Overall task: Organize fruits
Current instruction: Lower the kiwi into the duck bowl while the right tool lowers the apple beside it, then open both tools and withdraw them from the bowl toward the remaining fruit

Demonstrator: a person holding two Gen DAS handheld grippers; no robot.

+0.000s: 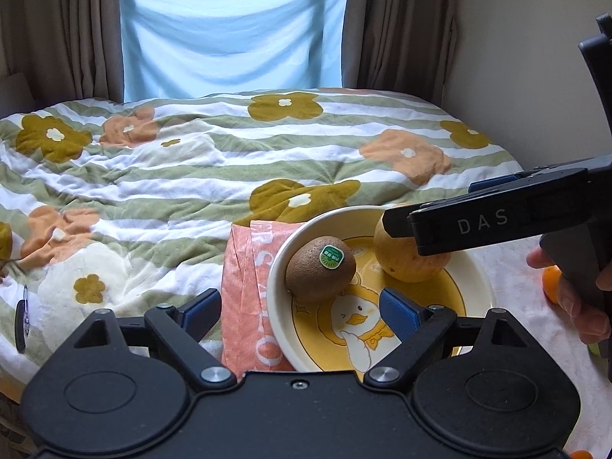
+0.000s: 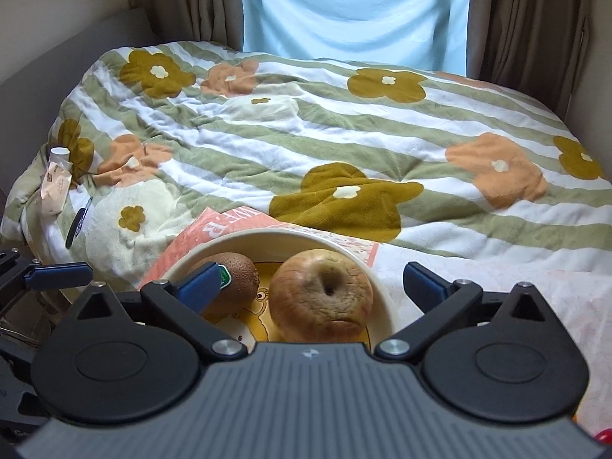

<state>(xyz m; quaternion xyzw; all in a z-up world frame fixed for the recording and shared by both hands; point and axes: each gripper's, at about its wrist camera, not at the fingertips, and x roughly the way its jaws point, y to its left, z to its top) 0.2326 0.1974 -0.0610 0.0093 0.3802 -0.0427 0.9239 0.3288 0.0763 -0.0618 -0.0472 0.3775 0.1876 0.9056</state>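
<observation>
A cream plate (image 1: 478, 287) with a yellow duck picture holds a brown kiwi (image 1: 320, 269) with a green sticker and a yellowish apple (image 1: 411, 258). My left gripper (image 1: 300, 311) stands open just in front of the kiwi, and its pads touch nothing. My right gripper (image 1: 428, 206) reaches in from the right over the apple. In the right wrist view the apple (image 2: 320, 294) lies on the plate (image 2: 382, 290) between the open fingers of my right gripper (image 2: 311, 285), with a gap on each side. The kiwi (image 2: 237, 279) sits partly behind the left pad.
The plate rests on an orange printed paper bag (image 1: 248, 287) on a bed with a flowered striped quilt (image 1: 229, 160). A hand (image 1: 573, 306) holds the right gripper, with an orange fruit (image 1: 550, 283) behind it. A pen (image 1: 21, 321) and a tube (image 2: 57, 179) lie on the quilt's left.
</observation>
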